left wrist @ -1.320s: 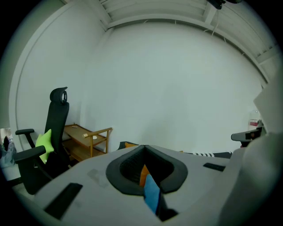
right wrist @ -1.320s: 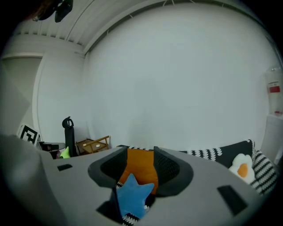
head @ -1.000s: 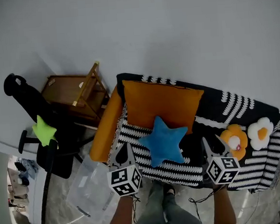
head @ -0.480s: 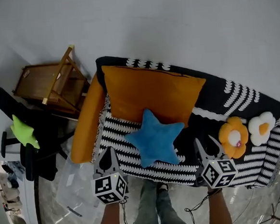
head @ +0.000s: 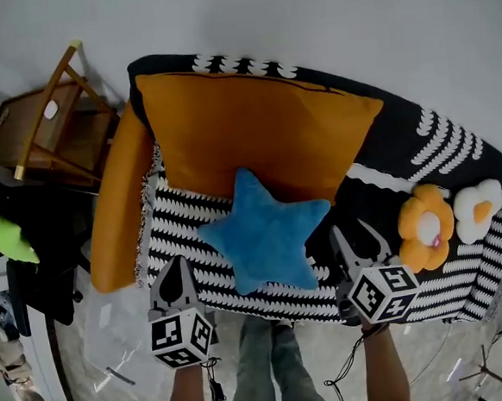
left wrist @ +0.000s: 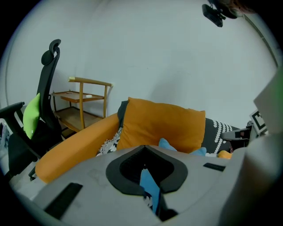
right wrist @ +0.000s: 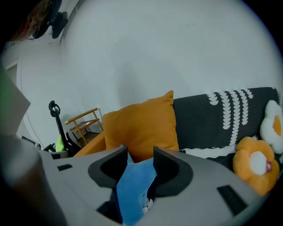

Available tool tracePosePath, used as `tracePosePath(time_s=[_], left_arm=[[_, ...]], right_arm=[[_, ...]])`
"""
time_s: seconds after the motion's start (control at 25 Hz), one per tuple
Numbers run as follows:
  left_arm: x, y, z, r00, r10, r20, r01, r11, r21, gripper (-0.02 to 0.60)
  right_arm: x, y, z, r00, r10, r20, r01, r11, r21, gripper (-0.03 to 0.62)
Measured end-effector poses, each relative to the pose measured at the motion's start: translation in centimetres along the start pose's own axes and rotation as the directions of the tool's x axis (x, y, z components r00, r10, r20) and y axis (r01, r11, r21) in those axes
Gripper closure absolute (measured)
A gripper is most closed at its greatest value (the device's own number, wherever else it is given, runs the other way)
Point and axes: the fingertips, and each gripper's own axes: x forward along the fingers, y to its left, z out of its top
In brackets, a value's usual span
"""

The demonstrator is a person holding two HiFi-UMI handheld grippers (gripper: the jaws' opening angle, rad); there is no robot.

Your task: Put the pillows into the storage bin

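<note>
I see blue star pillow [head: 263, 242]: soft matt plush. Orange cushion [head: 254, 134]: smooth cloth. Sofa cover [head: 183, 222]: woven cloth. Side table [head: 73, 136]: wood. Floor [head: 436, 349]: glossy.

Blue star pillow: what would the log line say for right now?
step: before pickup | blue star pillow: on sofa, ungripped | left hand-held gripper: shut, empty | right hand-held gripper: open, empty

Blue star pillow [head: 265, 237], orange pillow [head: 254, 134], black-and-white striped sofa [head: 192, 221]
</note>
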Motion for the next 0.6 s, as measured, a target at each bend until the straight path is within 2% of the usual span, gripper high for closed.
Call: tracePosePath(time_s=[0.32,0.6], left_arm=[[2.2,0.9,-4.4,0.995,-0.013,-0.095,0.014,1.000,0.009,0.575],[4.3,2.2,-6.0,0.990,-0.003,-0.140,0.007,1.000,0.023,0.575]], right_arm=[[4.4,-3.0,-3.2,0.999,-0.014,-0.049,0.016,0.999,0.039,0.410],[7.2,-4.4,-5.1,0.996,0.010,-0.094,-0.003,0.998,0.067,0.408]])
